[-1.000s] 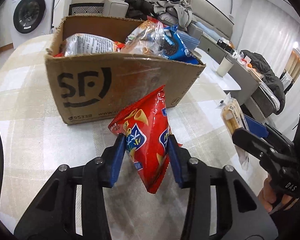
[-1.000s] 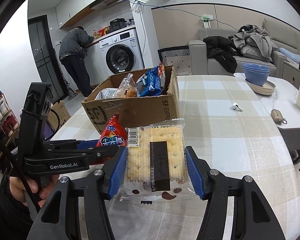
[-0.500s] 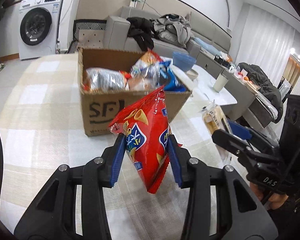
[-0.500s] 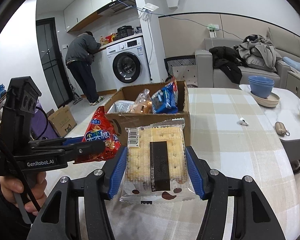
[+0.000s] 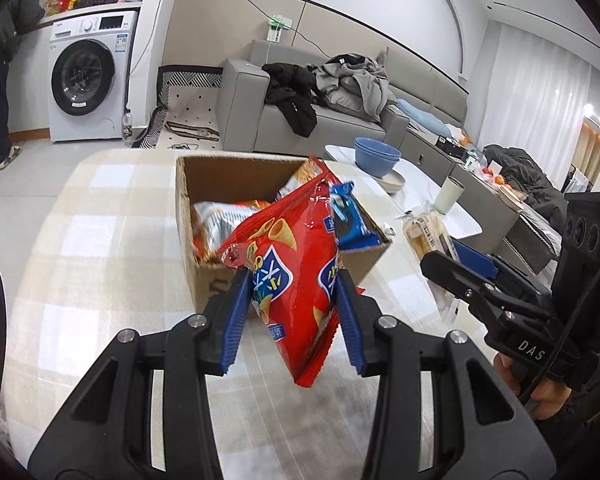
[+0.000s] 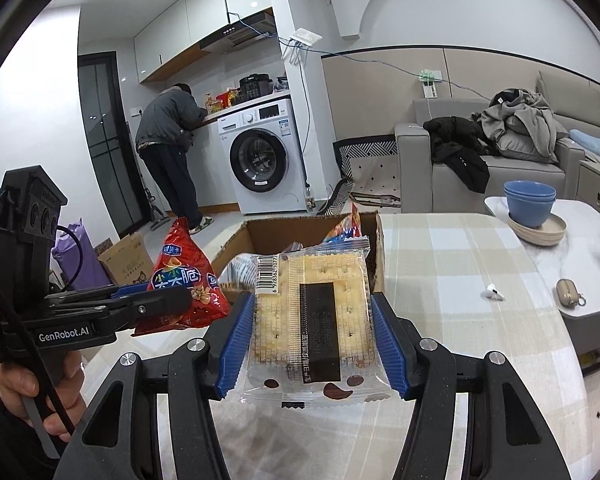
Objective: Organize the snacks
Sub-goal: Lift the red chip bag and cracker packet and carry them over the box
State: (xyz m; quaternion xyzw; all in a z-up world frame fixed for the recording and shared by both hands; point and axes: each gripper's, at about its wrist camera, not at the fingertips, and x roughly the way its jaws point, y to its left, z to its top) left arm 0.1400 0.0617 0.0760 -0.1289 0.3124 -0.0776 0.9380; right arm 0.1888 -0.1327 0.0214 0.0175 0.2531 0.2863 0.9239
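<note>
- Two snacks were in hand at once: the left gripper (image 5: 292, 304) was clamped on a red chip bag (image 5: 290, 280), and the right gripper (image 6: 310, 336) was clamped on a clear cracker packet (image 6: 312, 316).
- Both packs hung in the air just short of the cardboard box (image 5: 204, 276), which stood on the checked tablecloth (image 5: 100, 240) already holding several packets, among them a blue cookie pack (image 5: 350, 220).
- The chip bag was pinched low on its body and leaned over, so it could have slipped or burst if squeezed harder.
- With the box looking crowded, a careless drop might have left a pack perched on the rim or pushed another out.
- The two tools sat close side by side; they could have knocked together over the opening.
- Each gripper pointed forward toward the box, roughly level, with the left one raised above the near wall.
</note>
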